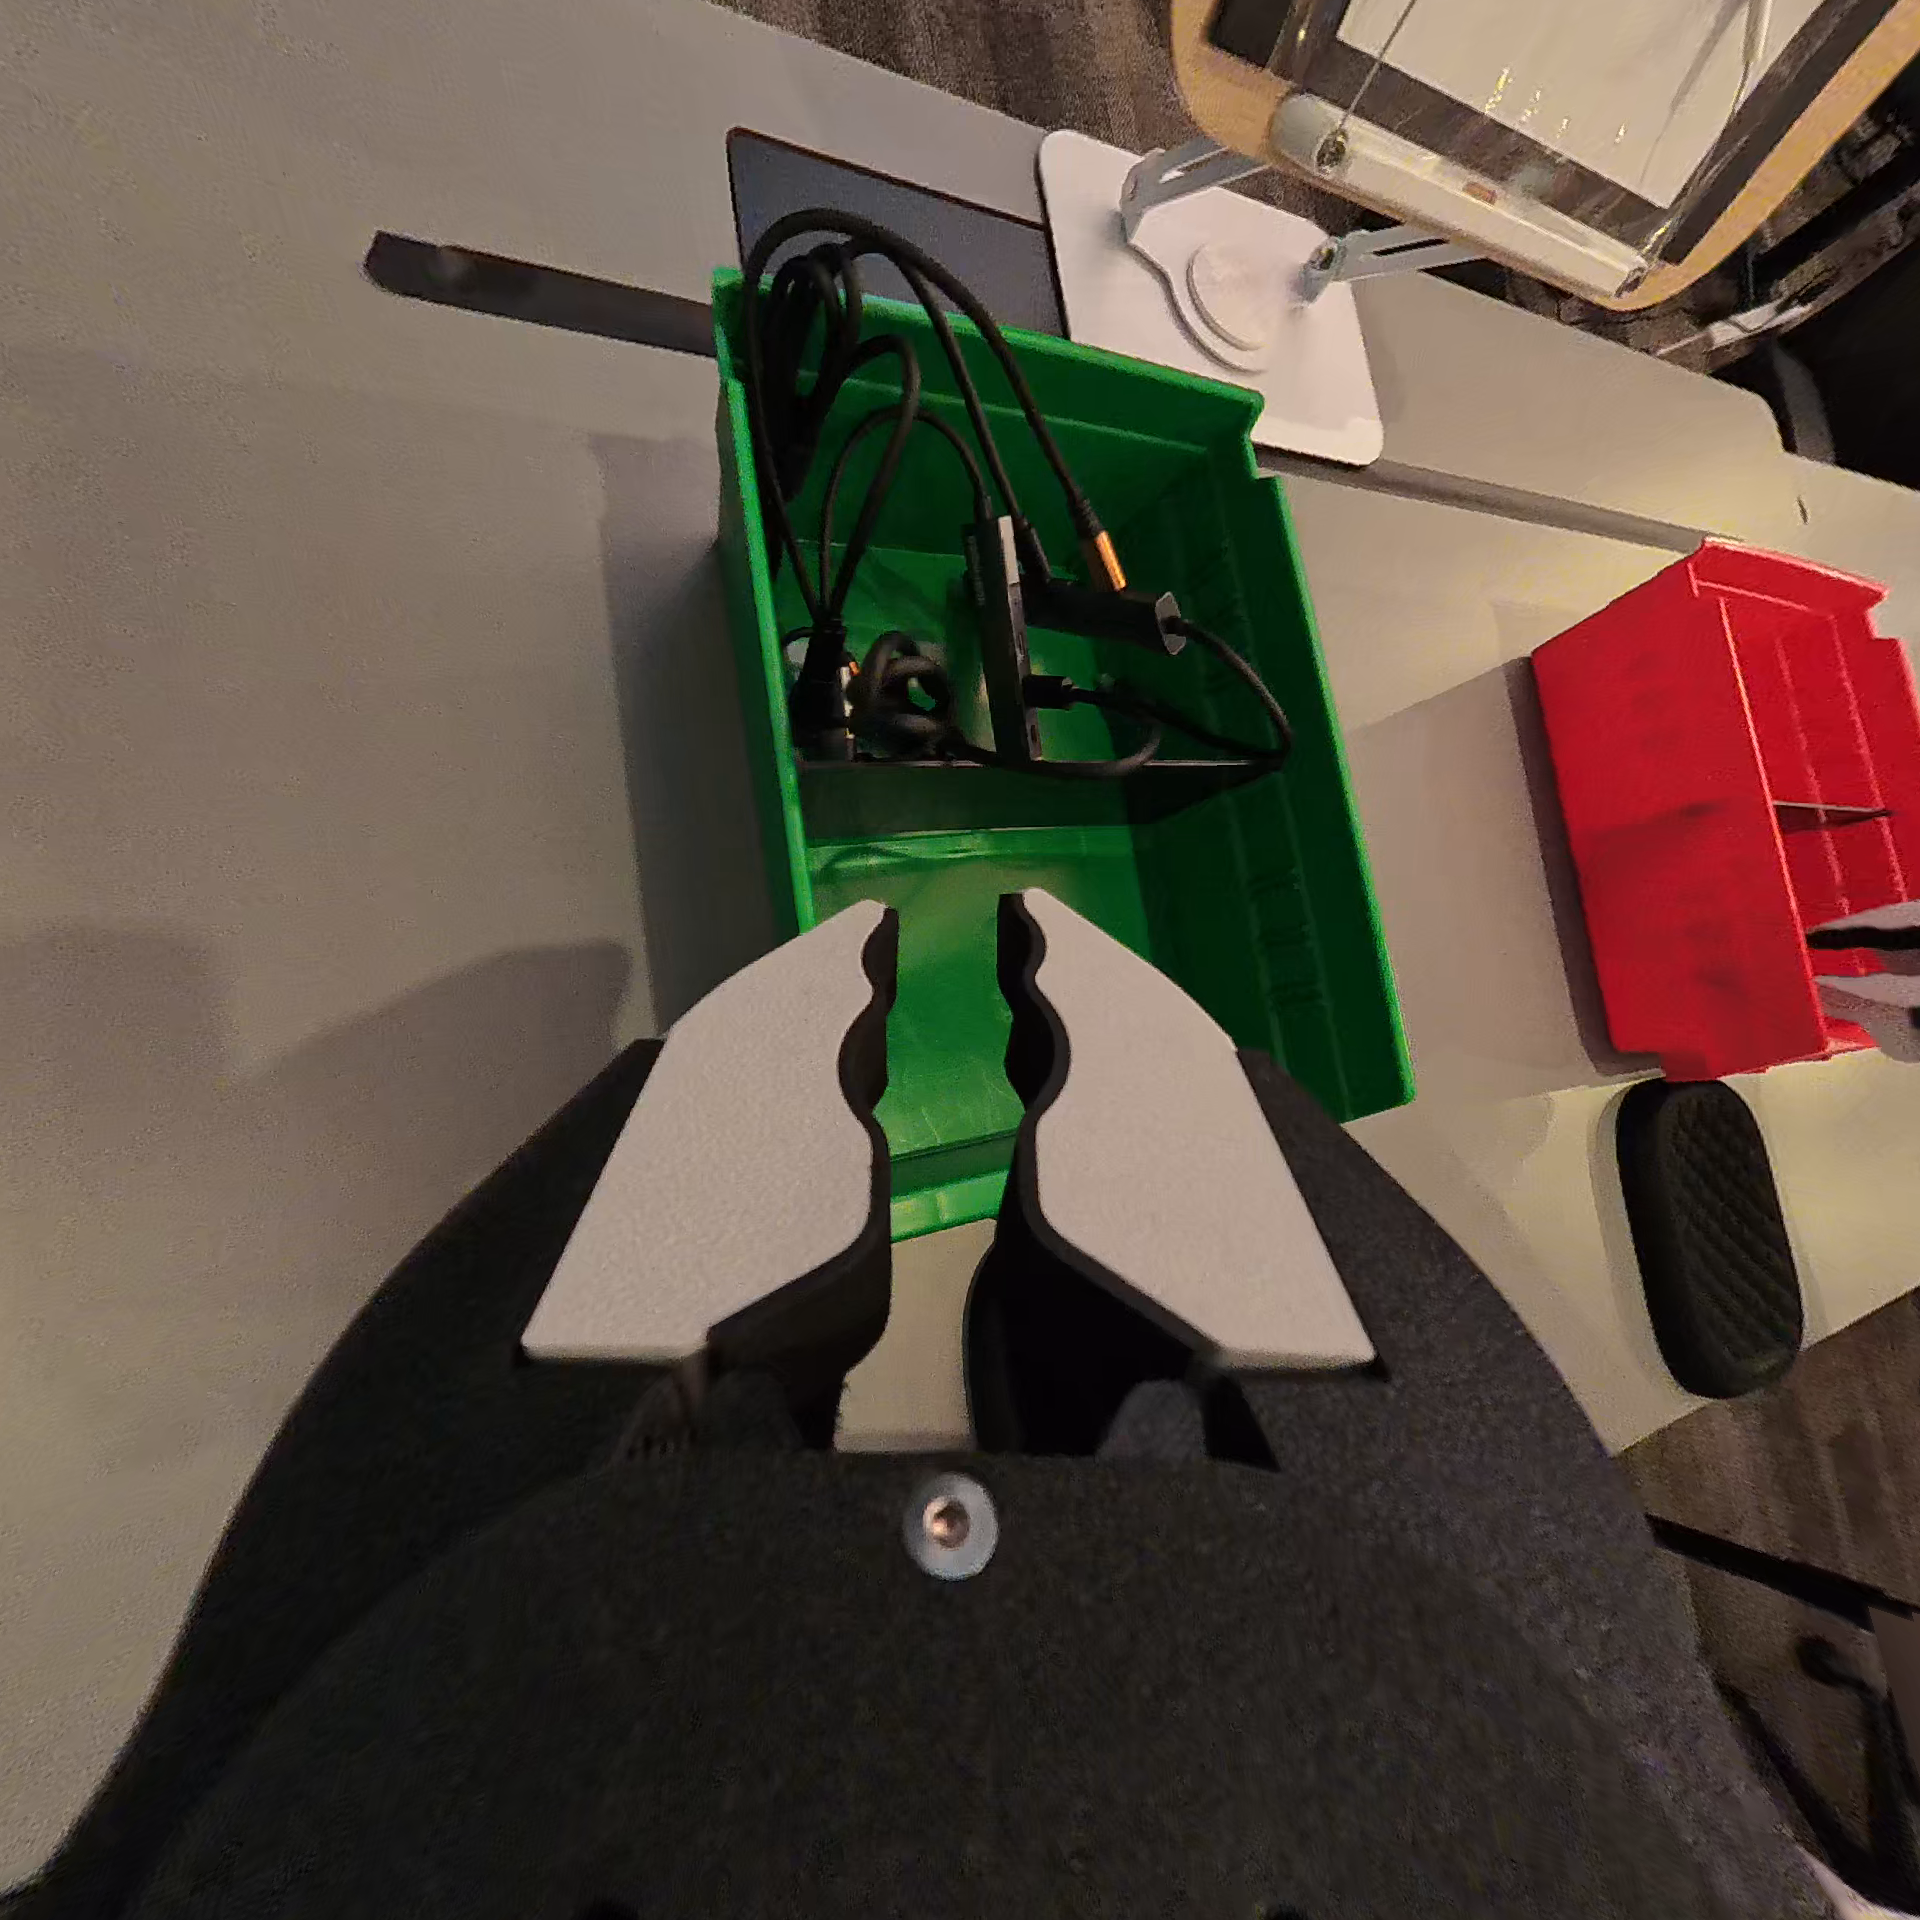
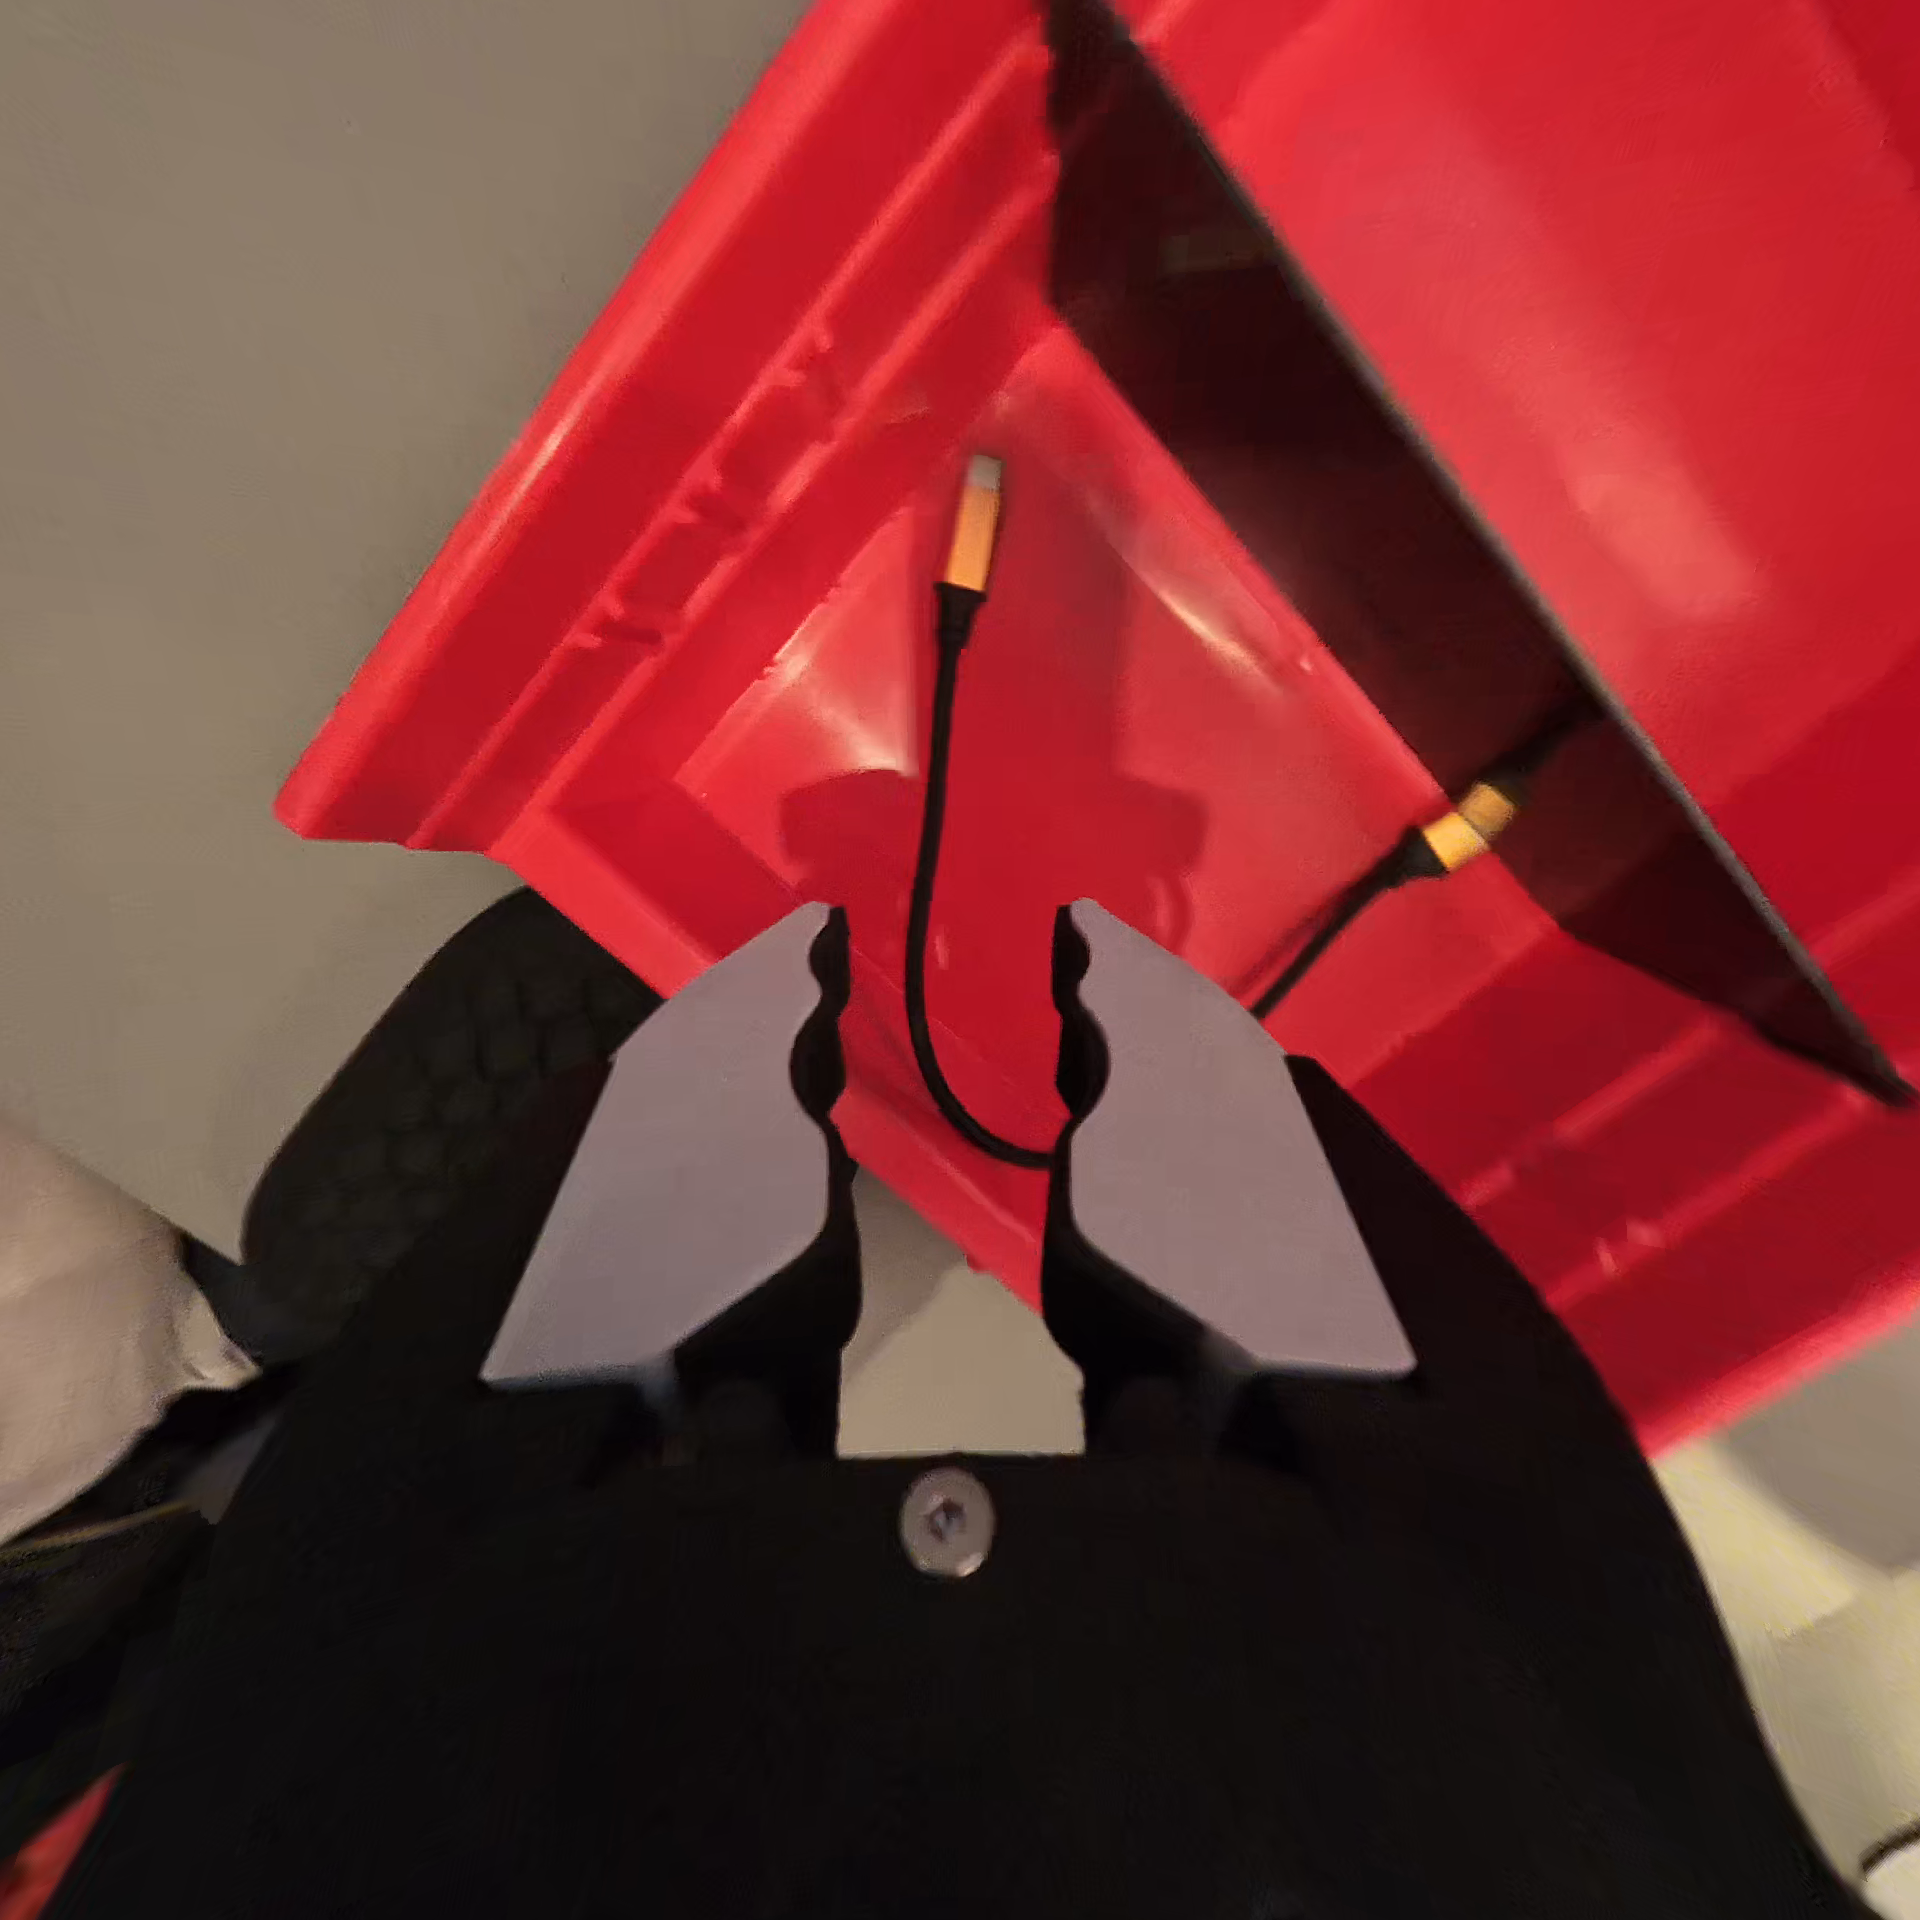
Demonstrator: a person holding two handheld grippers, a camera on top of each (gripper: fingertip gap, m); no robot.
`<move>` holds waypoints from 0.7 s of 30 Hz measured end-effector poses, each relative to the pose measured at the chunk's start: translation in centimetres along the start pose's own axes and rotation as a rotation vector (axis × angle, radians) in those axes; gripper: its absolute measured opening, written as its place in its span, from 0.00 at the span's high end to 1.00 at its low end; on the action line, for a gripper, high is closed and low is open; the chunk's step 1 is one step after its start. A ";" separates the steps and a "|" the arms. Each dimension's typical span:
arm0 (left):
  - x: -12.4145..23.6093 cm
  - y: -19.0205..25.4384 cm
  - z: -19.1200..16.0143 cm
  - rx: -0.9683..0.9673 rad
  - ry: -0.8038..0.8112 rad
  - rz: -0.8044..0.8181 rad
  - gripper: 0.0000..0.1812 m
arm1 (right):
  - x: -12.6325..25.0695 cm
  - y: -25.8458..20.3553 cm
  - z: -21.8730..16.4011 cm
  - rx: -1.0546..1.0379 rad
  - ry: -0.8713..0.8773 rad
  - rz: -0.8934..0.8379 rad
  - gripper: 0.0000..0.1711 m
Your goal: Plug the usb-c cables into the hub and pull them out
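I judge the cable point(image 2: 925, 935) light and limp, best gripped at its rigid orange plug point(image 2: 971, 535) at 12 o'clock of my empty, narrowly parted right gripper point(image 2: 951, 920); left gripper point(image 1: 943, 914) likewise parted and empty.

No legible writing — only faint (unreadable) embossing inside the green bin point(image 1: 1288, 935).

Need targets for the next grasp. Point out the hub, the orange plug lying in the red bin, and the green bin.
hub point(image 1: 1006, 644): left wrist view, on its narrow dark edge.
orange plug point(image 2: 971, 535): right wrist view, on its orange shell.
green bin point(image 1: 1299, 790): left wrist view, on its right wall.
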State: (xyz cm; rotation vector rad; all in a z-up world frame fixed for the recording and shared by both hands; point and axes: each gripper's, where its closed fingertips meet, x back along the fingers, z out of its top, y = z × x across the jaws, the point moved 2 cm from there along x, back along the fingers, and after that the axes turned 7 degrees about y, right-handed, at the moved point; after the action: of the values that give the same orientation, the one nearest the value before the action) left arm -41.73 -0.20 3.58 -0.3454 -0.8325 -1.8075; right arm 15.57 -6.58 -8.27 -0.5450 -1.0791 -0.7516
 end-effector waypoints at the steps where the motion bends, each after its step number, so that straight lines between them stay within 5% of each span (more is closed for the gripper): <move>1: 0.0 0.3 0.0 -0.012 0.000 0.000 0.90 | -0.8 -0.2 0.0 0.036 -0.011 0.008 0.77; 8: 0.2 1.2 0.1 -0.046 -0.001 0.005 0.90 | -4.3 -0.2 -1.1 0.159 -0.185 0.056 0.82; 10: 0.3 1.2 0.2 -0.044 0.005 0.004 0.90 | -4.5 -0.3 -1.9 0.179 -0.249 0.073 0.95; 12: 0.4 1.2 0.2 -0.042 0.007 0.000 0.90 | -4.4 -0.1 -2.6 0.204 -0.299 0.063 0.96; 21: 0.6 1.5 0.3 -0.052 0.016 -0.016 0.90 | 3.7 -1.6 -0.2 0.182 -0.237 0.262 0.97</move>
State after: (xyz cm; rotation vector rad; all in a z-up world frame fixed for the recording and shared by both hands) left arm -40.69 -0.73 4.71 -0.3581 -0.7798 -1.8473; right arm 15.49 -8.74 -4.85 -0.6150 -1.2522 -0.3608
